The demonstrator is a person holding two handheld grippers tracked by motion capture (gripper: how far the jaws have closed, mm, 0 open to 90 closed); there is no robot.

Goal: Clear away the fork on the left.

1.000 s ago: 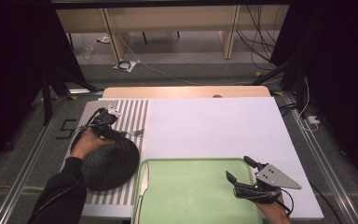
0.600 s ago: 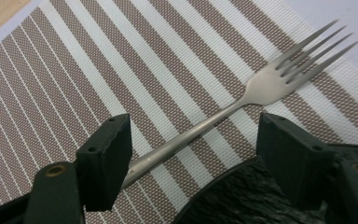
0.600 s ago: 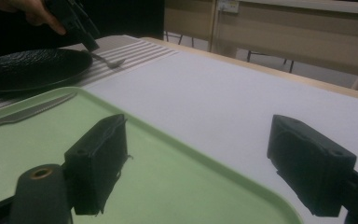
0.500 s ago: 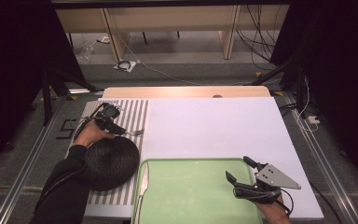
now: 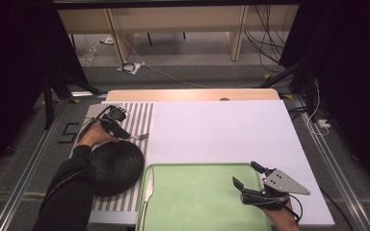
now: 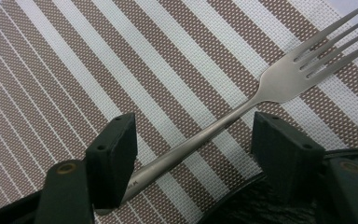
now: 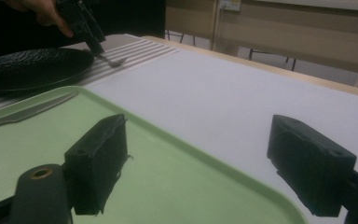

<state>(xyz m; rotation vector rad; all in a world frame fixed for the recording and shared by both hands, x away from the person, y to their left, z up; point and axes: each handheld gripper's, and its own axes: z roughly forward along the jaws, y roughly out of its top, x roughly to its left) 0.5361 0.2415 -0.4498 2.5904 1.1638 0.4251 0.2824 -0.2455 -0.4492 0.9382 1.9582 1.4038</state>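
Left hand-held gripper (image 6: 193, 144) open astride fork (image 6: 242, 107) on striped mat (image 5: 139, 118); right hand-held gripper (image 5: 245, 179) open over green tray (image 5: 192, 197).
Left one had moved far-left off the black plate (image 5: 115, 166); white tabletop (image 5: 221, 130) at centre lay bare.

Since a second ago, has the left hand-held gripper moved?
Yes. The left hand-held gripper has shifted toward the far edge of the striped placemat, clear of the black plate. Its jaws now stand open around the fork.

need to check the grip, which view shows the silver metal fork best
The left gripper view: the silver metal fork lies large and sharp on the striped placemat, its handle between the left gripper's open jaws. The high view shows just its small tines; the right gripper view, a distant blurred fork head.
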